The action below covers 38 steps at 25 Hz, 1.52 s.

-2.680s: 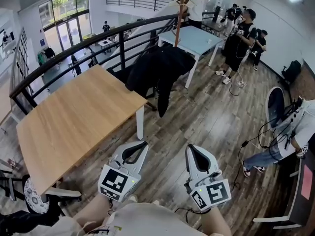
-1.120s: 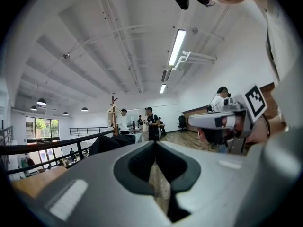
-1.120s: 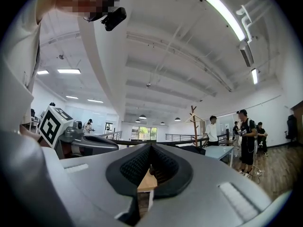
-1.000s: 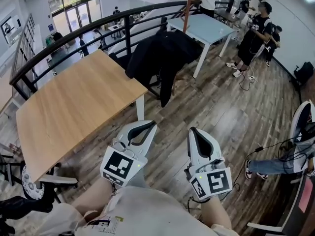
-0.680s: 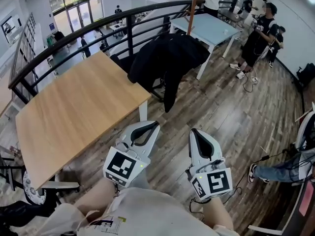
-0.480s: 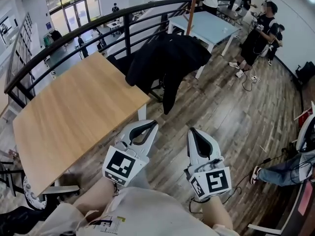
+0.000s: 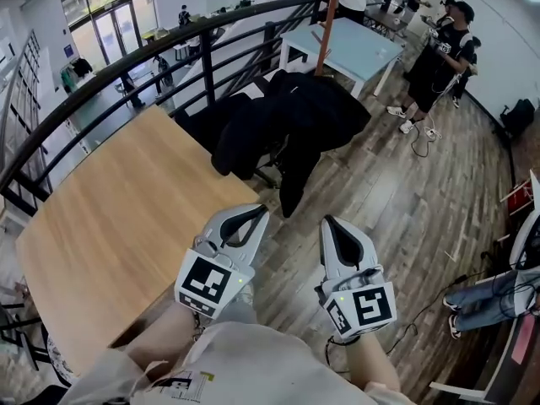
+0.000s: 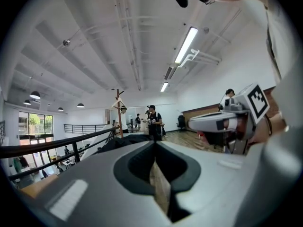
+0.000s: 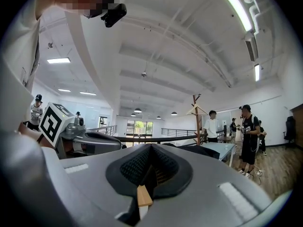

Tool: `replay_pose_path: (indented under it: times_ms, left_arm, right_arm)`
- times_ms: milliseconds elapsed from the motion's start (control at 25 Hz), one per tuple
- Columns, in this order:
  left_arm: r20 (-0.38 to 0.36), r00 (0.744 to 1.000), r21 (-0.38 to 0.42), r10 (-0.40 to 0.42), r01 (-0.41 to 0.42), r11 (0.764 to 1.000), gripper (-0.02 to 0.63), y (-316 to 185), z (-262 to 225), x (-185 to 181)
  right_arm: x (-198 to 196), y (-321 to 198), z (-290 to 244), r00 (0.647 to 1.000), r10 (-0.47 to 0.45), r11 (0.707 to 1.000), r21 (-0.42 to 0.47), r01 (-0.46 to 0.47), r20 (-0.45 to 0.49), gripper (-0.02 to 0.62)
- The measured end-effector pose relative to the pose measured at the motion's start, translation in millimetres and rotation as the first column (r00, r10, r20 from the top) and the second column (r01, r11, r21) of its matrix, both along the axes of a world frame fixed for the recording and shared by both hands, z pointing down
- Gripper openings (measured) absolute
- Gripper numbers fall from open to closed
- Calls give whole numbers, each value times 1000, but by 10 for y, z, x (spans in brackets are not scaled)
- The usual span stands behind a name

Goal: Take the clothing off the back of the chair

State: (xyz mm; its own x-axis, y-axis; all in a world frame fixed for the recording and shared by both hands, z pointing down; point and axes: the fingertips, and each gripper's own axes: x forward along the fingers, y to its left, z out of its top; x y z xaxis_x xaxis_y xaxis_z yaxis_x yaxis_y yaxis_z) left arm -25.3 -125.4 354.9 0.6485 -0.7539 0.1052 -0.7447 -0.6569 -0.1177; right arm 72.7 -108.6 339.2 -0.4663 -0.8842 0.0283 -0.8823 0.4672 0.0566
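Right now I am holding both tongs out in front of me, side by side and roughly level. The left tongs (image 7: 258,210) are pressed shut with nothing between them, and the right tongs (image 7: 328,224) are shut and empty too. I am judging that this suits the moment, since nothing is within reach to grasp yet.

Just beside the left tongs the wooden counter (image 7: 110,218) is ending in a corner, and that edge is hemming me in on the left. To the right the plank floor (image 7: 396,201) is lying open, so I am reckoning on the free room there.

Farther on, well apart from both tongs, the black clothing (image 7: 295,121) is hanging over the back of the chair (image 7: 268,174). It is covering the chair almost wholly, and one dark length is drooping toward the floor on the near side. That near side is facing me, so I am judging it the easiest place to take hold.

Behind the chair the black railing (image 7: 169,53) is closing off the far left. A pale blue table (image 7: 359,49) is standing beyond it, and several people (image 7: 434,53) are gathered at the far right.
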Motion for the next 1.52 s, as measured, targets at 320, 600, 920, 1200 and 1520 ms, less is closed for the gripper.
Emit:
replay_pose_path:
  times_ms: [320, 600, 920, 1200, 1520]
  left_arm:
    - [9, 998, 15, 62, -63, 998, 2, -716, -46, -299]
    - [3, 996, 12, 84, -84, 996, 2, -1013, -36, -343]
    - [3, 998, -10, 68, -68, 998, 2, -1155, -4, -279]
    - [-10, 1000, -18, 28, -28, 999, 2, -1241, -25, -129]
    - [-3, 1000, -21, -2, 2, 1000, 2, -1361, -24, 29]
  right_arm:
    - [-279, -672, -180, 999, 44, 998, 37, -44, 22, -1]
    - [-355, -931, -129, 998, 65, 998, 20, -65, 13, 0]
    - [-213, -1110, -125, 997, 73, 997, 8, -73, 36, 0]
    - [-33, -1221, -125, 998, 40, 999, 4, -41, 44, 9]
    - [112, -1371, -118, 999, 9, 1000, 2, -9, 38, 21]
